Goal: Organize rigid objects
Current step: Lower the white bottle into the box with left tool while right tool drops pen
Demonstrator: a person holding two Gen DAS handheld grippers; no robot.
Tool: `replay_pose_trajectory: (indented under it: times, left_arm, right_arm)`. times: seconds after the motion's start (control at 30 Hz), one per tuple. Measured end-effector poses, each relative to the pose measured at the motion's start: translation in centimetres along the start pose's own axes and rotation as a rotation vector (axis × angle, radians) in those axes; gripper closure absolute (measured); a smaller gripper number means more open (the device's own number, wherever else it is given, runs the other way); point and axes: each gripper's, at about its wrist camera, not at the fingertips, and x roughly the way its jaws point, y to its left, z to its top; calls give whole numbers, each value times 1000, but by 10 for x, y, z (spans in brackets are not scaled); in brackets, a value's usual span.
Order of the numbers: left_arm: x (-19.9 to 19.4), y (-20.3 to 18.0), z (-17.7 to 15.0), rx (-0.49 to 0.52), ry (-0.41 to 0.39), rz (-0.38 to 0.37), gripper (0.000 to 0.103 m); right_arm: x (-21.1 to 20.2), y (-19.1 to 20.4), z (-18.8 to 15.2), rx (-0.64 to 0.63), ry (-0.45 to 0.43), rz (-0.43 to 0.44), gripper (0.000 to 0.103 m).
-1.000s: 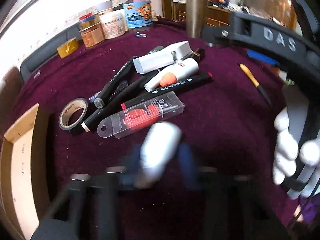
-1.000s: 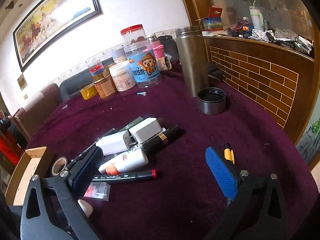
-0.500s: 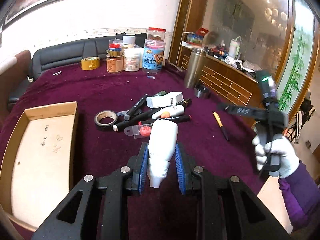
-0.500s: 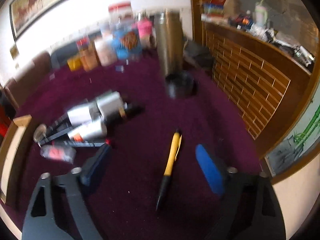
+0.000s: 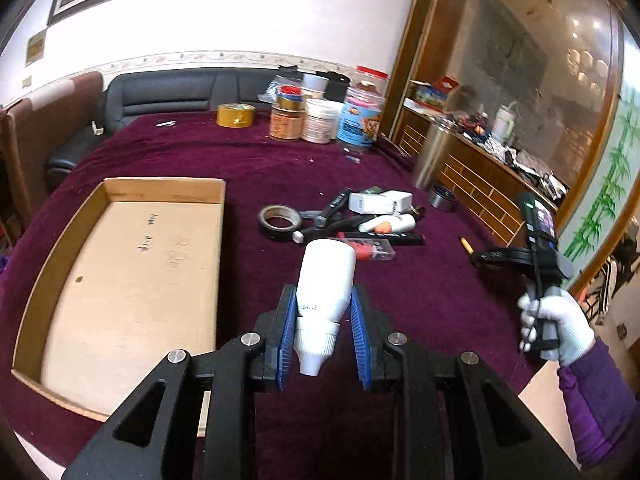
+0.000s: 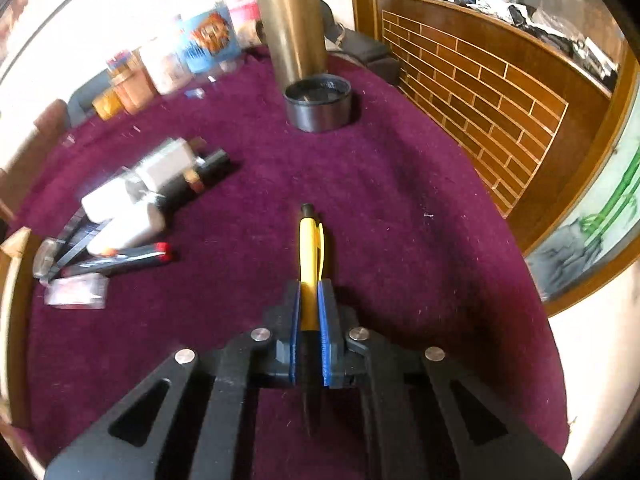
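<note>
Bottle: your left gripper (image 5: pixel 320 336) has its blue ribbed jaws closed on a smooth white plastic bottle (image 5: pixel 326 280), ridged cap end toward you, raised over the desk (image 5: pixel 248 160).
Pen: your right gripper (image 6: pixel 309 332) pinches a slim yellow pen (image 6: pixel 311 256) between narrow jaws, black tip pointing away, low over the plum fabric.
Box: a shallow cardboard tray (image 5: pixel 128 280) with thin raised walls sits to your left of the bottle.
Pile: a black tape ring (image 5: pixel 280 222), a red-capped black marker (image 5: pixel 384 238), a white boxy charger (image 5: pixel 380 201) and a clear plastic case (image 5: pixel 372 249) lie clustered beyond the bottle.
Flask: a tall brushed-metal cylinder (image 6: pixel 292 20) stands upright, its round dark lid (image 6: pixel 319 104) just beside it.
</note>
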Motion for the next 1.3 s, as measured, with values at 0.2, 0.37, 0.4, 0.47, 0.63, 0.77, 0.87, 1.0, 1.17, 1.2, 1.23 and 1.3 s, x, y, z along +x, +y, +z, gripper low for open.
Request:
replay_pose_trajectory:
  times: [0.2, 0.37, 0.4, 0.47, 0.63, 0.77, 0.87, 1.0, 1.17, 1.2, 1.23, 1.3]
  left_arm:
    - [-7, 30, 12, -44, -19, 38, 81]
    - [3, 63, 30, -83, -6, 98, 81]
    - [9, 71, 36, -82, 1, 122, 81]
    - [23, 87, 46, -89, 23, 142, 81]
    - [63, 134, 65, -206, 96, 117, 81]
    - [96, 167, 69, -301, 141, 98, 81]
    - [114, 183, 66, -354, 167, 81, 81]
    - [129, 199, 64, -410, 167, 53, 81]
    - [131, 204, 59, -470, 155, -3, 62]
    - [127, 204, 58, -472, 146, 7, 61]
    - [126, 204, 59, -474, 138, 21, 60]
    - [123, 204, 54, -482, 134, 36, 60]
  right_arm:
    - [-46, 33, -5, 4, -50, 240, 97]
    - [-52, 117, 4, -53, 18, 501, 97]
    - [-48, 135, 5, -62, 45, 545, 97]
    - [-35, 181, 2, -85, 112, 626, 97]
    - [4, 285, -4, -130, 240, 706, 97]
    - [25, 338, -10, -179, 269, 653, 97]
    - [43, 357, -12, -197, 273, 585, 96]
    - [52, 361, -11, -190, 266, 530, 95]
    - [47, 343, -1, -171, 234, 547, 95]
    - [41, 337, 0, -176, 210, 552, 95]
    - [39, 332, 3, -184, 191, 550, 95]
    - [29, 313, 6, -193, 137, 529, 95]
